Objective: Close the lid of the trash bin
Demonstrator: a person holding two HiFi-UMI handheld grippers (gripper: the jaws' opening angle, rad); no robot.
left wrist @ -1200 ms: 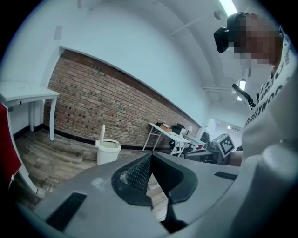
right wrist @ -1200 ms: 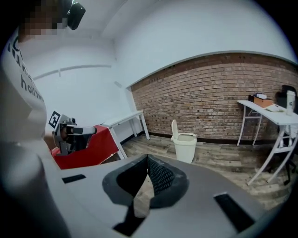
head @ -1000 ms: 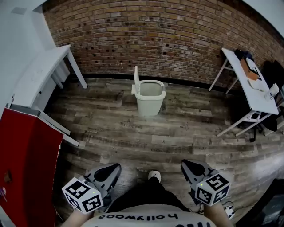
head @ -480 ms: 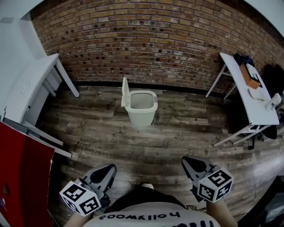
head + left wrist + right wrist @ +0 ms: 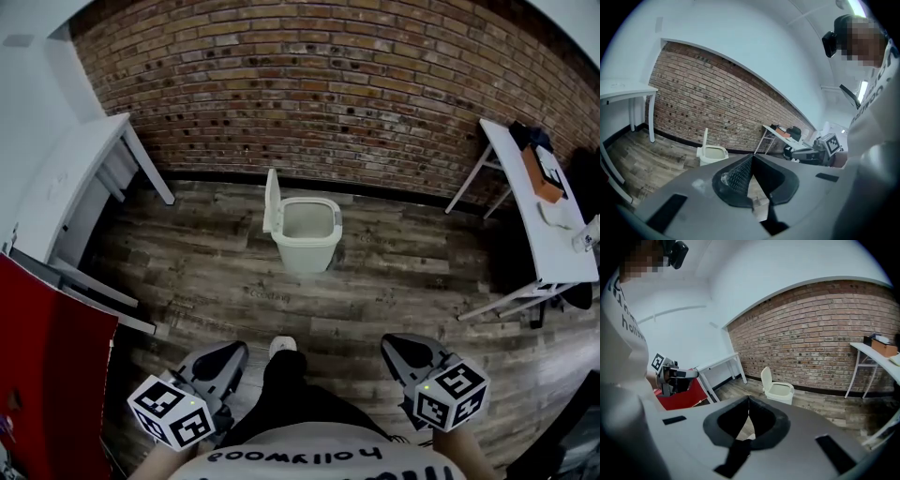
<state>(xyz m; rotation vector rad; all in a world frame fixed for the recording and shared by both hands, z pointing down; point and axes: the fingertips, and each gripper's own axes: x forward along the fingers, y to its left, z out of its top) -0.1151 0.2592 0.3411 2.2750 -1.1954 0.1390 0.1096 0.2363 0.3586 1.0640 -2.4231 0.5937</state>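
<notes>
Jaws pressed together and empty on both your left gripper (image 5: 223, 360) and right gripper (image 5: 410, 353); approach not yet made.
Both are held low at your waist, well apart from the work, which suits walking rather than reaching. The wooden floor (image 5: 394, 281) between you and the brick wall (image 5: 328, 84) lies open, flanked by a white table (image 5: 66, 178) to the left and a second table (image 5: 544, 216) to the right, neither crowding the path. The trash bin (image 5: 307, 240) stands near the wall, its lid (image 5: 272, 200) upright on the bin's left edge. Judged: closing calls for a push from the left.
</notes>
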